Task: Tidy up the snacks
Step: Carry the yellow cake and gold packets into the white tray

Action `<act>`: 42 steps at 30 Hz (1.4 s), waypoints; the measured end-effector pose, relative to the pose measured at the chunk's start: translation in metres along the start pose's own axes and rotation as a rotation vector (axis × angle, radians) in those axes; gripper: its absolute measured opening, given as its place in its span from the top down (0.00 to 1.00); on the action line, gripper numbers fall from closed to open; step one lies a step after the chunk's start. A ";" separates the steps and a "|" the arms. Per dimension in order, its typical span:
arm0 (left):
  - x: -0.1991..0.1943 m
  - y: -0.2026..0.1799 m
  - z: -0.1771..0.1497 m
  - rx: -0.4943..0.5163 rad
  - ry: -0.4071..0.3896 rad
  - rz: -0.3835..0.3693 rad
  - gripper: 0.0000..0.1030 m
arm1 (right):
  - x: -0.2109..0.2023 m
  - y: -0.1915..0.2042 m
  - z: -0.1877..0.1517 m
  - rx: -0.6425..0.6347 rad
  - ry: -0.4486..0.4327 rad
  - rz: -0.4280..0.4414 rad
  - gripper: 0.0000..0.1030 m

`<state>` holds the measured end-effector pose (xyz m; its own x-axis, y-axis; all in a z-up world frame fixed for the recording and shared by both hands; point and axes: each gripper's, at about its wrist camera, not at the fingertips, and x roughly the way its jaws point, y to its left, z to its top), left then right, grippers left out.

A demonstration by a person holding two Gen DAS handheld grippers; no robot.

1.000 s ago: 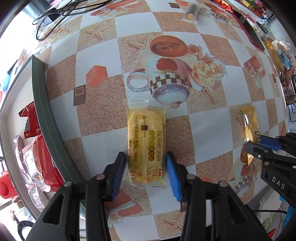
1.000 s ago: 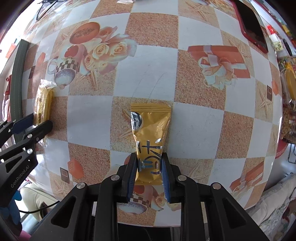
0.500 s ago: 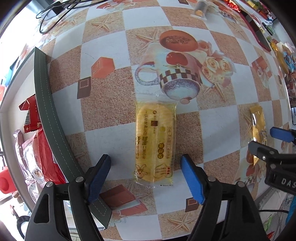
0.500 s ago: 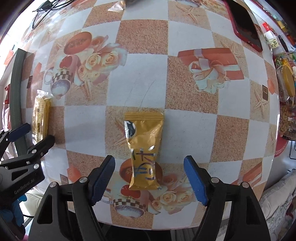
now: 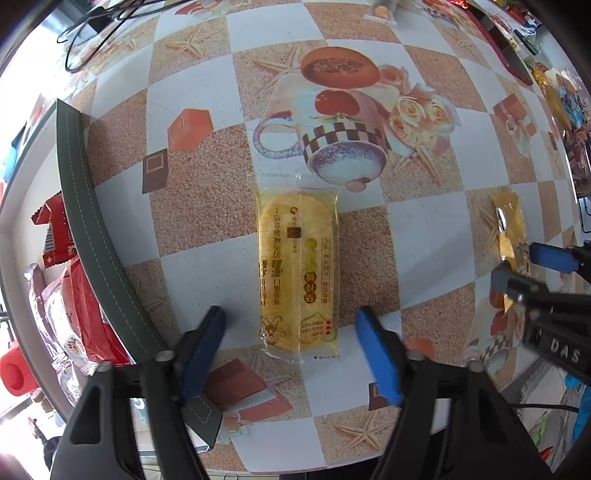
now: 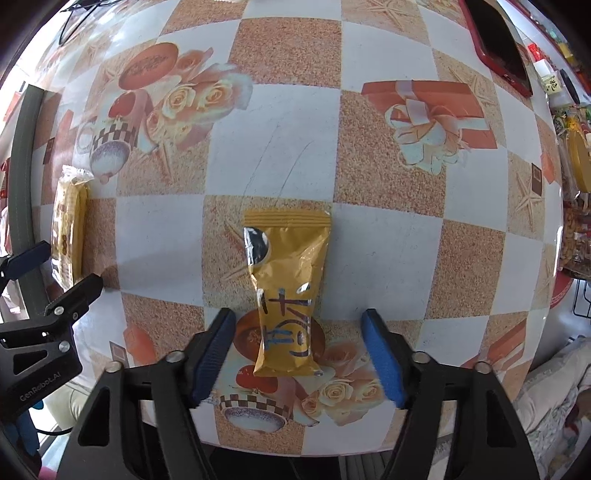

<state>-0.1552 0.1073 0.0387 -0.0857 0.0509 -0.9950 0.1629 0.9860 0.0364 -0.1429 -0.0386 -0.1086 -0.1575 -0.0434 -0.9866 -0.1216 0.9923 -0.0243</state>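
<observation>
A yellow cake in a clear wrapper (image 5: 299, 273) lies flat on the patterned table (image 5: 369, 155). My left gripper (image 5: 291, 314) straddles its near end; the jaws are closing, with a gap between each blue pad and the wrapper. A golden foil packet (image 6: 286, 295) lies flat under my right gripper (image 6: 298, 317). Those jaws are closing too, with the packet's lower half between them, untouched. Each view catches the other gripper at its edge: the right gripper (image 5: 517, 266) over the golden packet (image 5: 508, 225), the left gripper (image 6: 62, 271) by the cake (image 6: 68, 229).
A dark green band (image 5: 85, 206) runs along the table's left edge, with red snack packs (image 5: 74, 295) beyond it. Cables (image 5: 96, 29) lie at the far left corner. A red-cased phone (image 6: 498, 44) and more snacks (image 6: 576, 162) are at the right. The table's near edge is just below both grippers.
A second ago both grippers were shut on their packets. They let go and opened wide, and the jaws now stand narrower again. Both packets rest on the table.
</observation>
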 end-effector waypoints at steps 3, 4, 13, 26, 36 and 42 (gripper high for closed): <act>-0.005 0.000 0.003 0.011 -0.003 -0.013 0.59 | -0.004 0.008 -0.004 -0.002 -0.007 0.002 0.75; -0.006 0.000 0.004 0.010 0.000 -0.031 0.60 | -0.005 0.008 -0.005 0.005 -0.007 0.007 0.75; -0.026 0.013 0.001 -0.034 -0.041 -0.109 0.62 | -0.020 0.007 -0.010 0.041 -0.033 0.122 0.77; -0.068 0.050 0.002 -0.098 -0.143 -0.110 0.62 | -0.055 0.035 -0.012 -0.033 -0.082 0.150 0.77; -0.083 0.096 -0.015 -0.213 -0.222 -0.112 0.62 | -0.079 0.068 -0.009 -0.117 -0.114 0.151 0.77; -0.098 0.136 -0.022 -0.304 -0.271 -0.093 0.62 | -0.101 0.099 0.003 -0.193 -0.142 0.159 0.77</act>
<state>-0.1461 0.2401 0.1437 0.1815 -0.0440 -0.9824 -0.1342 0.9885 -0.0691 -0.1359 0.0641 -0.0115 -0.0525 0.1416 -0.9885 -0.2924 0.9443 0.1508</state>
